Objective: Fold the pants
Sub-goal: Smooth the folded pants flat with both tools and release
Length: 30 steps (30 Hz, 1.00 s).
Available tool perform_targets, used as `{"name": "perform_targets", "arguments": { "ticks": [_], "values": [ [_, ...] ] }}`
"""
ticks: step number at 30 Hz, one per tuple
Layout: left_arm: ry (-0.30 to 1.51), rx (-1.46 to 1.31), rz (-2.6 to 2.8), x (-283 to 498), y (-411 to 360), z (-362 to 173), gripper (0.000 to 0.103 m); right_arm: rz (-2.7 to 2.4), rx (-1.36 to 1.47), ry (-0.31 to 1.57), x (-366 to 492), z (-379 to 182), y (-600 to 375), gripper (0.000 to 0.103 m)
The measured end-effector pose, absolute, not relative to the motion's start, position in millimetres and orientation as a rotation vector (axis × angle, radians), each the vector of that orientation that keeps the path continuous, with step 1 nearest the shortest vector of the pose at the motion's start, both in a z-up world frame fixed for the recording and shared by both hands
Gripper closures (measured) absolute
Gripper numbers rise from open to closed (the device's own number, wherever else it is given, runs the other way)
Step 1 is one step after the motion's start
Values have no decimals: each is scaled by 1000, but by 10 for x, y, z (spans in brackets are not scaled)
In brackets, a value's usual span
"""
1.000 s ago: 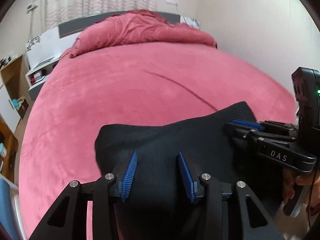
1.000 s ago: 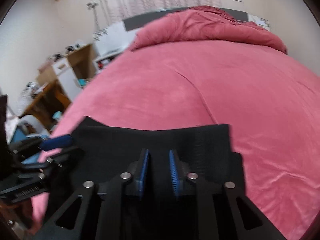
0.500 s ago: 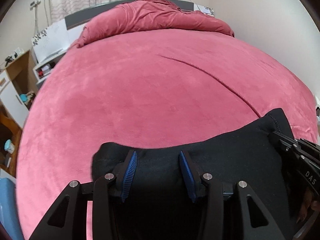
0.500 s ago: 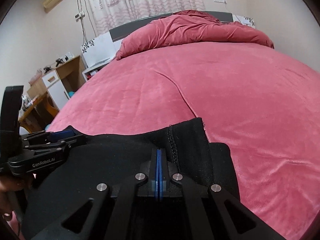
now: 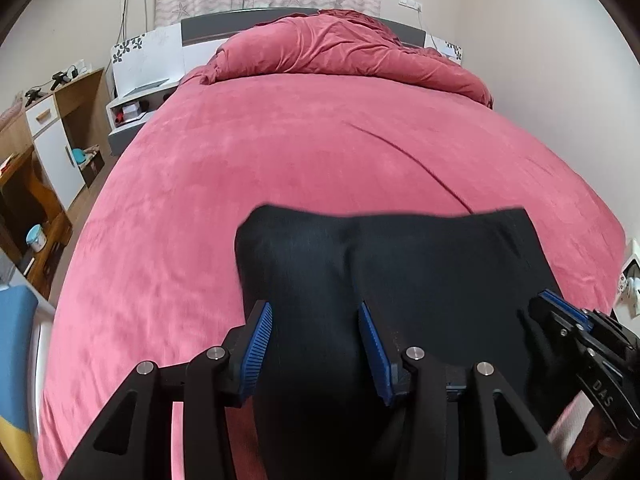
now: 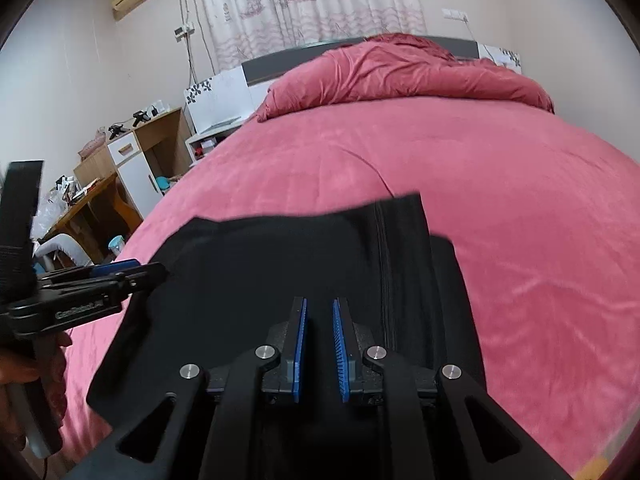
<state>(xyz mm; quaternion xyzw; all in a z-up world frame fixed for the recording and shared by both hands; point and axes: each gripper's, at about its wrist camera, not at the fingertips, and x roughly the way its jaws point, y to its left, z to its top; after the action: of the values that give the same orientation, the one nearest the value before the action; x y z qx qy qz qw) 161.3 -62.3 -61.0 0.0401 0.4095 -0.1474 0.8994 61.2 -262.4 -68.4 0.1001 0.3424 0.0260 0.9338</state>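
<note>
Black pants (image 5: 400, 264) lie folded on the near end of the pink bed (image 5: 300, 160), also seen in the right wrist view (image 6: 304, 256) with a side seam showing. My left gripper (image 5: 316, 348) is open above the pants' left part, the cloth between its blue pads but not pinched. My right gripper (image 6: 320, 340) is open with a narrow gap, just above the pants' right part. Each gripper shows at the edge of the other's view: the right one (image 5: 568, 320) and the left one (image 6: 132, 272).
A bunched pink duvet (image 5: 344, 52) lies at the head of the bed by the grey headboard. A nightstand (image 5: 136, 108) and wooden desk shelves (image 5: 44, 140) stand left of the bed. A wall is on the right.
The right gripper was shut on the pants half a second ago and has let go. Both grippers have drawn back and the pants now lie further up the bed.
</note>
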Motion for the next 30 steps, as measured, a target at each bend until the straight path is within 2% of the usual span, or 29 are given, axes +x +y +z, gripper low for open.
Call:
{"name": "perform_targets", "arguments": {
  "ticks": [11,30],
  "values": [
    [855,109,-306,1275,-560,-729,56,20,308,738,371,-948,-2786,91],
    [851,125,-288,971,-390,-730,56,28,395,714,247,-907,-2933,90]
  ]
}}
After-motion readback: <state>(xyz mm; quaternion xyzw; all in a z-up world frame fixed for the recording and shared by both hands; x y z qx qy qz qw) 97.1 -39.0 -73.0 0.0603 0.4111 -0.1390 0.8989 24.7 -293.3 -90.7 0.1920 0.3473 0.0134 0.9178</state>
